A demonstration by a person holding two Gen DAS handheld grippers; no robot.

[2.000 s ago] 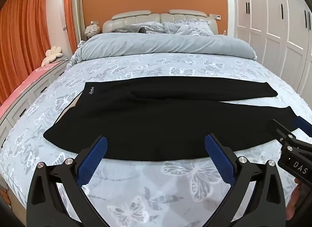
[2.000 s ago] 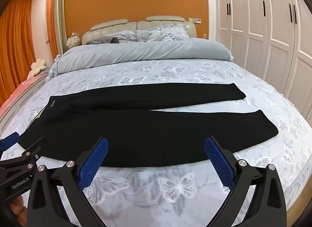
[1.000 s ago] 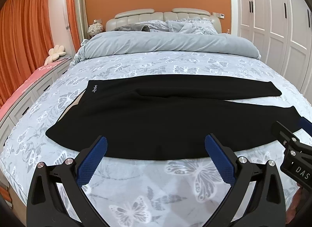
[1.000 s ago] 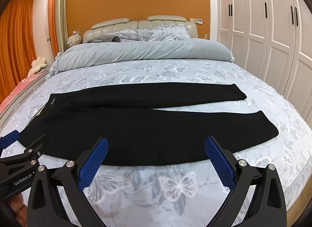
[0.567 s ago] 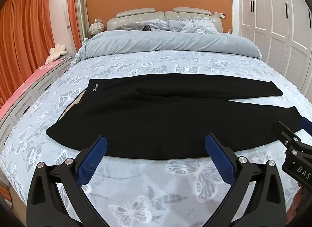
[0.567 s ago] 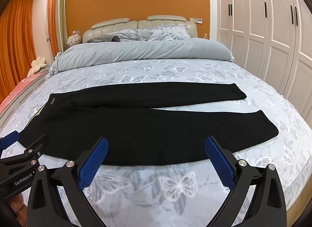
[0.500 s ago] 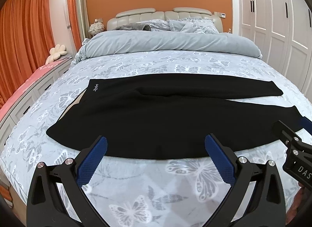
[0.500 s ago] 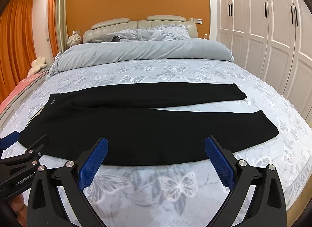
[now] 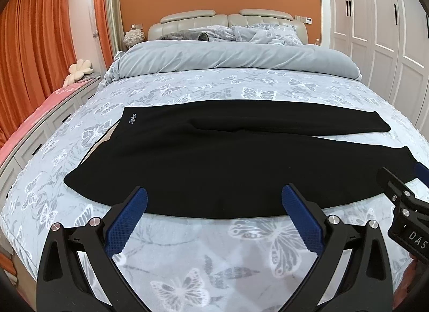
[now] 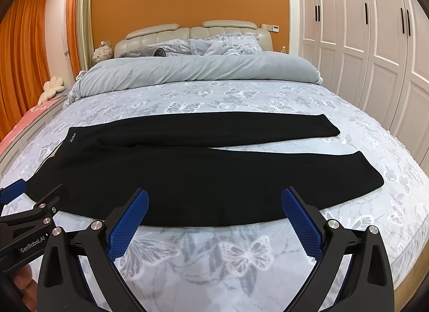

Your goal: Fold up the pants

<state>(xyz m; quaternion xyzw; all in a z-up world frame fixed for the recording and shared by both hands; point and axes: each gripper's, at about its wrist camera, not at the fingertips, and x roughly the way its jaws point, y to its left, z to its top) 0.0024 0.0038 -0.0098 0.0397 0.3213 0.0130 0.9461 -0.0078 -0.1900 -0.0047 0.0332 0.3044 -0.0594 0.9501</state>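
- The black knit pants point(image 9: 228, 161) are laid flat across the bed with the butterfly-print grey cover point(image 9: 187, 266), waistband to the left, both legs stretched to the right.
- The left gripper point(image 9: 214, 218) is held wide open, empty, just short of the near hem.
- The right gripper point(image 10: 214, 218) is likewise spread apart and holds nothing.

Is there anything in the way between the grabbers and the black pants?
Nothing visible. The pants lie flat on the bed. Only bare sheet sits between them and the open left gripper and open right gripper.
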